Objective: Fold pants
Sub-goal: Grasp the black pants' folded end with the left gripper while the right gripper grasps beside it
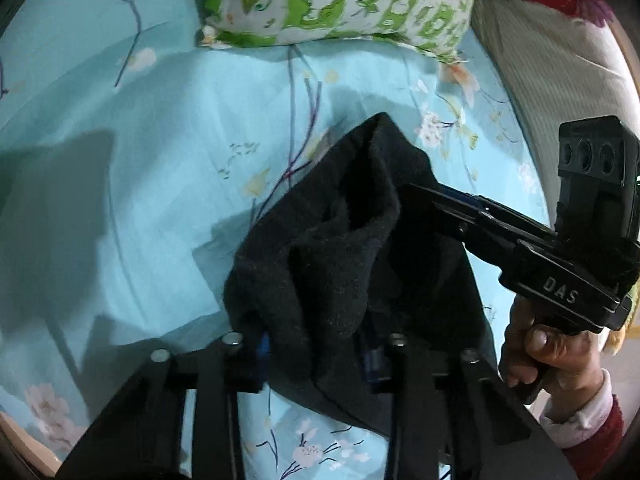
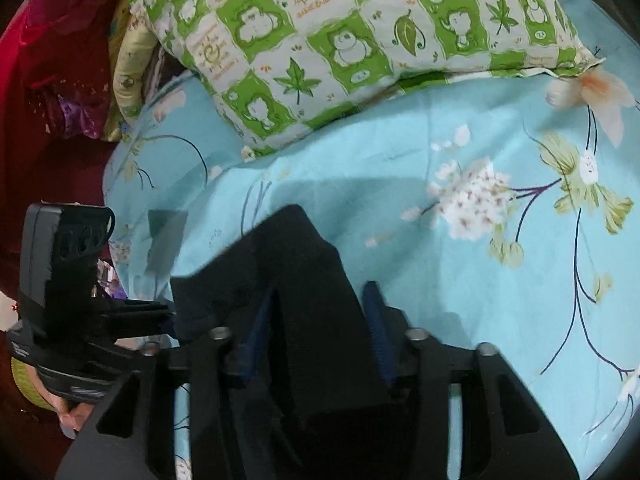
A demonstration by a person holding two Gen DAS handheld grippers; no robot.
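Note:
The black pants [image 1: 340, 248] are bunched up and lifted off a light blue floral bedsheet [image 1: 120, 200]. In the left wrist view my left gripper [image 1: 318, 344] has a thick fold of the dark cloth pinched between its blue pads. My right gripper [image 1: 416, 192] reaches in from the right, held by a hand [image 1: 552, 352], its narrow fingers clamped on the pants' upper right edge. In the right wrist view the pants [image 2: 296, 248] fill the gap of my right gripper [image 2: 318, 320], and my left gripper [image 2: 166, 314] bites their left edge. The lower part of the pants is hidden behind the grippers.
A green and white patterned pillow [image 2: 360, 40] lies at the head of the bedsheet [image 2: 480, 280]. Red bedding [image 2: 48, 80] is piled at the side of the bed. A beige ribbed cloth [image 1: 540, 80] lies beyond the sheet's right edge.

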